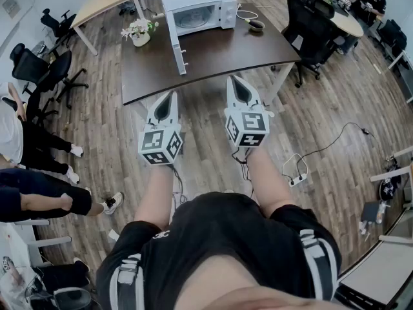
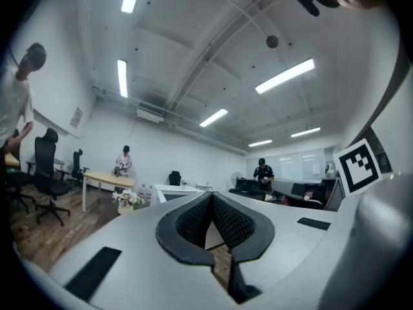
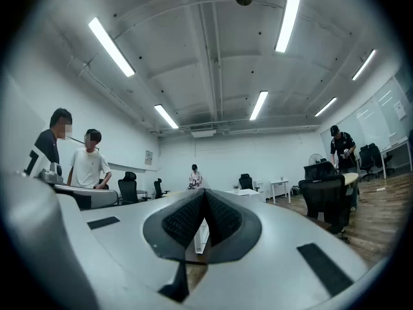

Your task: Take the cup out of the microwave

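Note:
A white microwave (image 1: 197,11) stands at the far side of the dark table (image 1: 219,53), and its door (image 1: 177,44) is swung open toward me. I cannot make out a cup in its cavity. Both grippers hang side by side over the floor, short of the table's near edge, and point at the microwave. My left gripper (image 1: 169,95) (image 2: 210,197) is shut with nothing between its pads. My right gripper (image 1: 235,79) (image 3: 205,192) is also shut and empty, a little farther forward. Between the right jaws shows a strip of the white door (image 3: 201,234).
A pot of flowers (image 1: 140,34) sits on the table's left corner, and a small dark object with a cable (image 1: 256,25) lies to the right of the microwave. A black office chair (image 1: 310,31) stands at the table's right end. A power strip (image 1: 297,178) lies on the floor. People sit at the left (image 1: 32,192).

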Tool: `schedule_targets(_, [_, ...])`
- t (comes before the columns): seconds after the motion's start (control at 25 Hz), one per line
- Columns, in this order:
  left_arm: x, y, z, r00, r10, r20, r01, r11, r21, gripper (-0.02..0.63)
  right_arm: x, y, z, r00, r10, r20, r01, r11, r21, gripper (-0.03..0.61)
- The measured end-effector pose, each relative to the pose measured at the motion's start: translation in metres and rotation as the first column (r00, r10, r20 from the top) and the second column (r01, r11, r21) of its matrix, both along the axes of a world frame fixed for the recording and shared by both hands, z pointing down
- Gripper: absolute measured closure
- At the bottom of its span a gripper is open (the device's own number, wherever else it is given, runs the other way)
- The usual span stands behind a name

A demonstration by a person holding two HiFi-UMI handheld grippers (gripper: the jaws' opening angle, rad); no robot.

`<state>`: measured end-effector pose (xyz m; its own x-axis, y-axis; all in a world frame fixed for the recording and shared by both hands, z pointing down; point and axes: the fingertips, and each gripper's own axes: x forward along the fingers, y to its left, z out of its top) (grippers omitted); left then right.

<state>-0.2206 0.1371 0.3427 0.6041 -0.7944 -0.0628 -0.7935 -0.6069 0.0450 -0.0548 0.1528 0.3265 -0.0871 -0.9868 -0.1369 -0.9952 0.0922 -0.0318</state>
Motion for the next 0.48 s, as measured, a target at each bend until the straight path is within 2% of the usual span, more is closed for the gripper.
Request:
schedule_targets(0.2, [0.008,0.006,0.001,1.0,-0.031,0.003,0.031,1.0,-0.002,0.614,0.017,0.011,0.002,1.0,0.002,0.002,-0.002,1.0,0.0,0.578])
schedule_targets(0.48, [0.041,0.019,0.004,0.995,-0.075,0.065,0.072,0.997,0.039,0.614,0.046,0.018,0.016,1.0,-0.026,-0.011,0.026,0.999,-0.019,0.578])
